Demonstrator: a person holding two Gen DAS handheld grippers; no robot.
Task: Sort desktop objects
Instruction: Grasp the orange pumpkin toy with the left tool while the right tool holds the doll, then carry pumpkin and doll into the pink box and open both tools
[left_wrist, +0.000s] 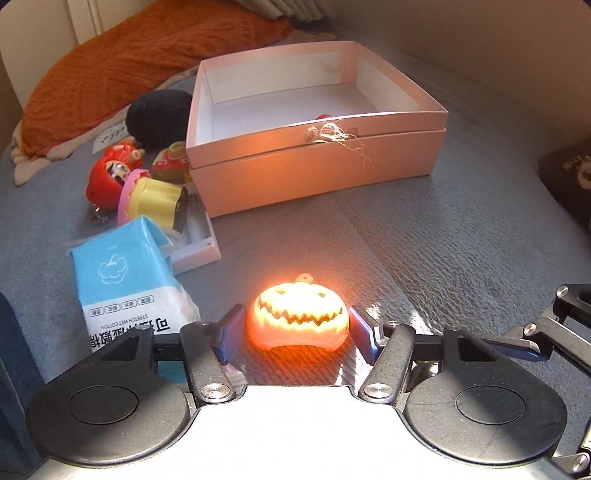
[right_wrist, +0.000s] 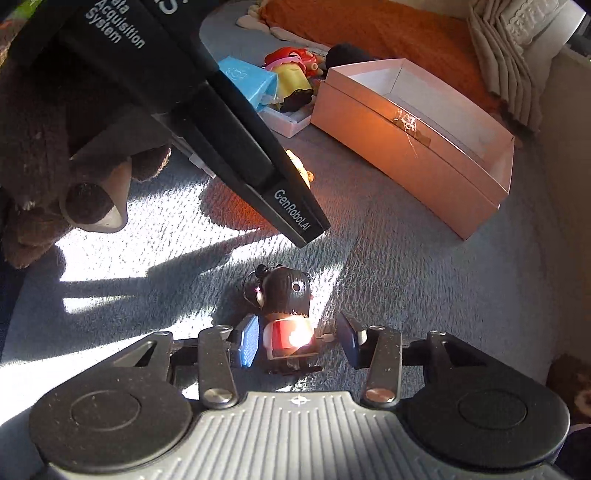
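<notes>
A glowing orange jack-o'-lantern pumpkin (left_wrist: 299, 317) sits on the grey-blue fabric surface. My left gripper (left_wrist: 298, 332) has its blue pads against both sides of it. In the right wrist view a small doll (right_wrist: 286, 295) with black hair and a red-and-white body lies on the fabric between the pads of my right gripper (right_wrist: 298, 345). Those pads stand apart from it, with a clear gap on the right side. The open pink box (left_wrist: 317, 173) lies beyond the pumpkin, with a small red item (left_wrist: 323, 117) inside. The left gripper's black body (right_wrist: 236, 140) crosses the right wrist view.
Left of the box lie a blue cotton pack (left_wrist: 125, 280), a white tray (left_wrist: 195, 247), a yellow-and-pink toy (left_wrist: 155, 199), a red daruma (left_wrist: 107, 177) and a black fuzzy ball (left_wrist: 159, 118). An orange blanket (left_wrist: 129, 62) is behind. A brown fuzzy sleeve (right_wrist: 29, 147) holds the left gripper.
</notes>
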